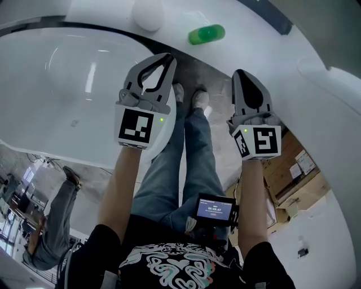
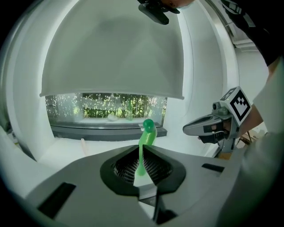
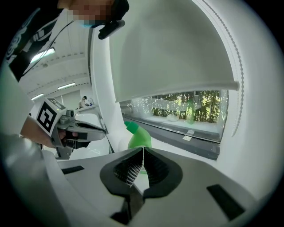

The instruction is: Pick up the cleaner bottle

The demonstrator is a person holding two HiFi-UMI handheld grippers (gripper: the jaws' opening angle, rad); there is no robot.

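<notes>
Where the white ledge [image 1: 175, 25] curves round behind a tub-like basin [image 1: 62, 79], I find the green cleaner bottle [image 1: 206, 34]. It is at twelve o'clock in the head view, and nothing touches it. Both claws hang short of it, the left claw [image 1: 167, 57] at about eight o'clock from the bottle and the right claw [image 1: 239, 74] at five. Each has its jaws pressed together on nothing. A white rounded object [image 1: 148, 14] sits on the ledge at ten o'clock from the bottle.

Only the head view gives me the grey floor [image 1: 211, 73] between the claws, the cardboard boxes [image 1: 293, 163] at four o'clock and a second person [image 1: 56, 226] at seven.

Only the gripper views give me the room beyond: a window [image 2: 106, 106] onto greenery under a half-lowered blind [image 2: 111, 57]. In the left gripper view the bottle shows cap uppermost on a bent neck, dead ahead above the closed jaws. In the right gripper view it sits just toward eleven o'clock.
</notes>
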